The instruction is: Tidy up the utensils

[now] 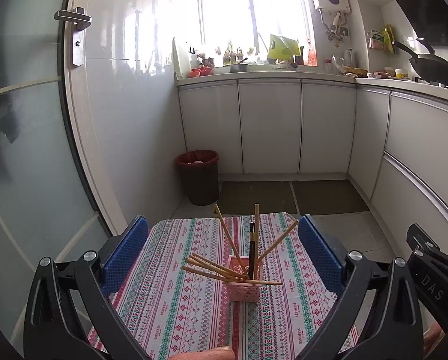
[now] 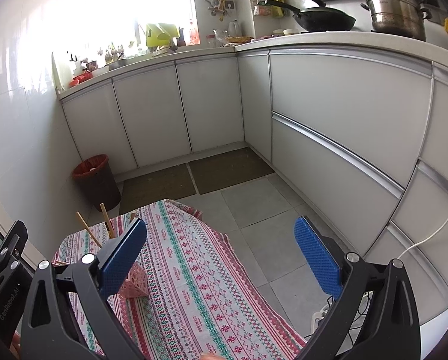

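While both of my grippers hang over the patterned tablecloth (image 1: pixel 176 306) with nothing in them, the pink basket (image 1: pixel 244 288) sits dead ahead of my left gripper (image 1: pixel 223 258), whose jaws are wide apart. Chopsticks (image 1: pixel 255 240) stand up in it, fanning out, and a few (image 1: pixel 212 267) flop low to the left, long axis nearly flat across the rim. From my right gripper (image 2: pixel 221 258), also spread wide, the basket is off to the left, partly hidden behind my left finger (image 2: pixel 120 258). So I reckon the left hand is better placed to tidy those floppy ones.
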Available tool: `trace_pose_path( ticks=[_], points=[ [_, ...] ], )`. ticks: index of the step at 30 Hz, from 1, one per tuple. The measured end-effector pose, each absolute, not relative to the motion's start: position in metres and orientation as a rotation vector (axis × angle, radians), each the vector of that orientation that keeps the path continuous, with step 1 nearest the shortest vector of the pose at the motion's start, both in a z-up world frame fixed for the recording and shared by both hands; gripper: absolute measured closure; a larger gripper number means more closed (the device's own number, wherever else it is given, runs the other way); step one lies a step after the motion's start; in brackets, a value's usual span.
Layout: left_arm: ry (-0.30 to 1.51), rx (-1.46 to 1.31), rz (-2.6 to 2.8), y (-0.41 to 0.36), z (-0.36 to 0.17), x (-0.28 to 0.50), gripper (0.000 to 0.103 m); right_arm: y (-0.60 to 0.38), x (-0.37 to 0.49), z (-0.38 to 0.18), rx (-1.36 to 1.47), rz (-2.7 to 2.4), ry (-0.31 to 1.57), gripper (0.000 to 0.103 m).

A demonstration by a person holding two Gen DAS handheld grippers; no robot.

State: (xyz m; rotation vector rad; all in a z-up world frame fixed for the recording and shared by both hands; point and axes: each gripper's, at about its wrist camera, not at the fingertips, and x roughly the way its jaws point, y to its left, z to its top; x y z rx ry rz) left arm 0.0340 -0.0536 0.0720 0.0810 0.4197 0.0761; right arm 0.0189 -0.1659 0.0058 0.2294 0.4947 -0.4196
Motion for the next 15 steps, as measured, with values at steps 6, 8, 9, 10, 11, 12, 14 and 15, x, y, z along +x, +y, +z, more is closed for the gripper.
trace_pose_path(
  ticks=[6, 8, 9, 10, 11, 12, 14, 15],
  points=[
    [0.422, 0.082, 0.076, -0.0537, 0.0709, 0.0344, 0.007, -0.1674, 0.0208, 0.0039, 0.231, -0.417, 0.504, 0.007],
    [0.422, 0.083, 0.079, -0.0541, 0.0711, 0.0348, 0.007, -0.167, 0.0208, 0.0033, 0.231, -0.417, 0.506, 0.007],
    [0.422, 0.083, 0.081, -0.0538, 0.0709, 0.0351, 0.007, -0.167, 0.0208, 0.0033, 0.231, -0.417, 0.507, 0.007],
    [0.422, 0.082, 0.08, -0.0537, 0.0703, 0.0354, 0.007, -0.167, 0.0208, 0.0031, 0.232, -0.417, 0.507, 0.007],
    [0.42, 0.08, 0.071, -0.0535, 0.07, 0.0355, 0.007, -0.1674, 0.0209, 0.0035, 0.231, -0.417, 0.507, 0.007],
    [0.417, 0.08, 0.063, -0.0534, 0.07, 0.035, 0.007, -0.1673, 0.0208, 0.0033, 0.232, -0.417, 0.507, 0.007],
    [0.406, 0.078, 0.056, -0.054, 0.0695, 0.0328, 0.007, -0.1675, 0.0209, 0.0037, 0.231, -0.417, 0.506, 0.007],
    [0.4, 0.081, 0.056, -0.0548, 0.0692, 0.0317, 0.008, -0.1675, 0.021, 0.0036, 0.231, -0.416, 0.507, 0.007]
  ],
)
